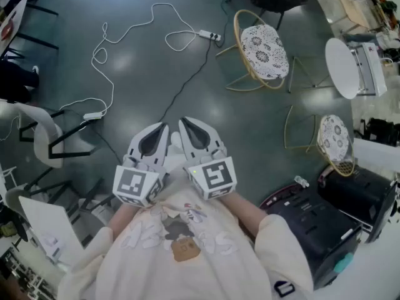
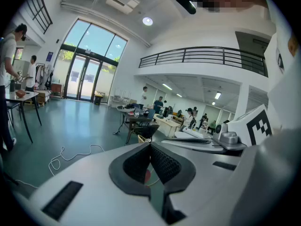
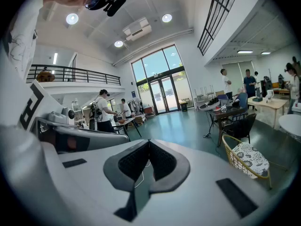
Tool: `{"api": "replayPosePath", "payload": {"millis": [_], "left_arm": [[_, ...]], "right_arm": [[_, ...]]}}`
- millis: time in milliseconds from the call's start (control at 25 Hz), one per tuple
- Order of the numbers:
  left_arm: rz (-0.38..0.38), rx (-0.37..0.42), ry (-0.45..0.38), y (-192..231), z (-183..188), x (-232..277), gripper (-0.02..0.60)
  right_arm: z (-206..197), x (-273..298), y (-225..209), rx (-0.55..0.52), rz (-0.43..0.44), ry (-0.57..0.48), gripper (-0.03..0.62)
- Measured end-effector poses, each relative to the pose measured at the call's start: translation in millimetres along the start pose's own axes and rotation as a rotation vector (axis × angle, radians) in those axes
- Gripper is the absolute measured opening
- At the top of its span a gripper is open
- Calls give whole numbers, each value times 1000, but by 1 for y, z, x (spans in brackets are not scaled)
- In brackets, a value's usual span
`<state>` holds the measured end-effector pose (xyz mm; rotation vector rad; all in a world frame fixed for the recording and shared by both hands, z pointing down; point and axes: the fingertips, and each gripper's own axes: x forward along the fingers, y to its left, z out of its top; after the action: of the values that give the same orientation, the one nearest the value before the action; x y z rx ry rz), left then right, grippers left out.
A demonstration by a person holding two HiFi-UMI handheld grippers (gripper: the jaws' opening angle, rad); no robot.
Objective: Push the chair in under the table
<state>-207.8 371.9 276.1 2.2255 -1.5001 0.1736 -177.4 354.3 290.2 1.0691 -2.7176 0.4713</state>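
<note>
A gold wire chair (image 1: 262,49) with a white patterned cushion stands on the green floor, left of a small round white table (image 1: 342,67). A second such chair (image 1: 334,139) stands nearer, below that table. My left gripper (image 1: 164,127) and right gripper (image 1: 182,123) are side by side close to my chest, far from both chairs. Both are shut with nothing between the jaws. In the right gripper view the gripper (image 3: 149,142) points into the hall, with a wire chair (image 3: 247,161) at lower right. The left gripper (image 2: 150,145) also points across the hall.
A white cable with a power strip (image 1: 209,36) snakes over the floor ahead. A white chair (image 1: 44,136) stands at the left and a black case (image 1: 325,224) at my lower right. Several people and desks (image 2: 141,119) are far off in the hall.
</note>
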Motion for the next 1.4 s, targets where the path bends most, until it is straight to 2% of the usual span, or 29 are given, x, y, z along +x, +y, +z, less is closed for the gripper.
{"api": "replayPosePath", "payload": {"millis": [200, 360, 480, 640, 760, 840, 920, 1000, 1200, 1320, 1400], "left_arm": [[-6, -5, -12, 25, -2, -10, 9], [-26, -7, -6, 38, -4, -8, 9], [-52, -32, 11, 41, -3, 2, 9], [-64, -29, 74, 46, -6, 30, 9], [-43, -26, 109, 58, -1, 62, 9], [-38, -22, 129, 68, 8, 90, 9], [-42, -5, 121, 76, 27, 123, 9], [-53, 10, 105, 80, 50, 160, 9], [-115, 30, 163, 62, 87, 264, 9], [-162, 16, 212, 50, 99, 317, 9], [-163, 7, 240, 47, 102, 347, 9]], "right_arm": [[1, 19, 18, -11, -10, -24, 9], [-4, 30, 23, -16, -28, 0, 9], [1, 39, 19, -9, -35, -4, 9], [2, 54, -6, 56, -34, 8, 11], [0, 70, -43, 85, -55, 30, 11], [11, 84, -73, 75, -80, 8, 11], [27, 97, -109, 30, -115, -19, 12], [40, 110, -148, 30, -153, -25, 12], [58, 114, -253, 113, -250, -22, 17], [62, 115, -303, 112, -273, 34, 63], [67, 117, -329, 96, -282, 47, 83]]}}
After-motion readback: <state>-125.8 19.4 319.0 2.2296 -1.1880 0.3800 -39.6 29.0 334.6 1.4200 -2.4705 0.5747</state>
